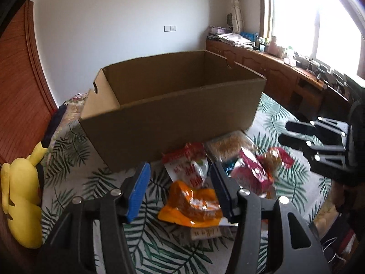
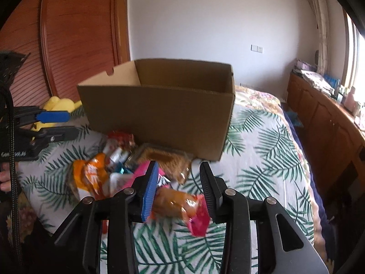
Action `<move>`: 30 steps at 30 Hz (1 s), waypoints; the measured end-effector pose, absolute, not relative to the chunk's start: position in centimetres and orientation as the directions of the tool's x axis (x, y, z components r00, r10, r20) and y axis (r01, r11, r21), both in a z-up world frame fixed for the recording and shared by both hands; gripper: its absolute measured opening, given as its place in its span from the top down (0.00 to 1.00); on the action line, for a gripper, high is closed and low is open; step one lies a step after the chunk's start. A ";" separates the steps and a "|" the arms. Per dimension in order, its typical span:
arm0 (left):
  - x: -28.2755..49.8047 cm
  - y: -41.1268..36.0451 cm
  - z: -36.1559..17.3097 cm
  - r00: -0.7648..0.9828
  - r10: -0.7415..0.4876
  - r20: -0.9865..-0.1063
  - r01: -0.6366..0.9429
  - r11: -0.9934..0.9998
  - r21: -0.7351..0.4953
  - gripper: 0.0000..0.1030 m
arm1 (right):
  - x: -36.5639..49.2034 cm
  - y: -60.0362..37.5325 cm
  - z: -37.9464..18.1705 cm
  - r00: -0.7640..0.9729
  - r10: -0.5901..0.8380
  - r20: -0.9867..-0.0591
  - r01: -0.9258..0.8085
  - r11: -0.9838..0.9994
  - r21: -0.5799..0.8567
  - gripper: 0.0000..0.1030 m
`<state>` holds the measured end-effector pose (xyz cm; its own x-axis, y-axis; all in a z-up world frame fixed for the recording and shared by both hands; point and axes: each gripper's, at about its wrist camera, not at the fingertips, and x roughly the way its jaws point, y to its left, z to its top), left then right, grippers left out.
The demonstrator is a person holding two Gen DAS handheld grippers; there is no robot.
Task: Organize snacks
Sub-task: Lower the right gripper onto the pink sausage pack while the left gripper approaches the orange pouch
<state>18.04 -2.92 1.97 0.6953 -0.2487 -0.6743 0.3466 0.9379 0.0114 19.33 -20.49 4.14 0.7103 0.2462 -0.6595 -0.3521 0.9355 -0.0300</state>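
Observation:
An open brown cardboard box (image 1: 173, 114) stands on the bed; it also shows in the right wrist view (image 2: 159, 114). A pile of snack packs lies in front of it: an orange pack (image 1: 191, 207), a red-and-white pack (image 1: 189, 166), a clear tray of brown snacks (image 1: 225, 146) and pink packs (image 1: 251, 171). My left gripper (image 1: 180, 191) is open above the orange pack, holding nothing. My right gripper (image 2: 180, 189) is open above a pink-ended pack of brown snacks (image 2: 180, 207), which lies between the jaws without being clamped. The orange pack (image 2: 91, 173) shows there too.
The bed has a palm-leaf cover (image 2: 262, 159). A yellow plush toy (image 1: 20, 196) lies at the bed's left edge. A wooden wardrobe (image 2: 68, 34) stands behind, and a long wooden cabinet (image 1: 273, 73) with clutter runs under the window on the right.

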 end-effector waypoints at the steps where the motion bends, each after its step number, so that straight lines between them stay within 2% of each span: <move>1: 17.8 -3.0 1.5 0.682 -0.269 -0.680 0.364 0.931 -0.003 0.47 | 19.4 -20.6 3.9 0.705 0.248 -0.664 -0.354 0.935 -0.027 0.63; 5: 17.6 -2.8 -0.3 0.626 -0.331 -0.706 0.398 0.914 -0.076 0.47 | 20.0 -21.0 2.7 0.676 0.256 -0.691 -0.363 0.932 -0.011 0.62; 15: 16.7 -3.5 -2.9 0.617 -0.353 -0.703 0.439 0.896 -0.066 0.47 | 20.2 -20.8 1.0 0.605 0.290 -0.742 -0.420 0.908 0.012 0.62; 25: 17.8 -2.9 -3.8 0.602 -0.359 -0.713 0.412 0.905 -0.107 0.48 | 19.4 -20.7 0.7 0.566 0.286 -0.773 -0.481 0.876 -0.028 0.56; 30: 17.9 -2.6 -3.9 0.605 -0.358 -0.711 0.409 0.906 -0.109 0.48 | 20.9 -21.0 0.8 0.549 0.326 -0.770 -0.498 0.867 0.012 0.52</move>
<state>17.90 -2.59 -3.93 0.6054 -0.3585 -0.7106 0.4089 0.9061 -0.1088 20.88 -20.98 0.84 0.5487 0.3258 -0.7699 -0.4985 0.8668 0.0116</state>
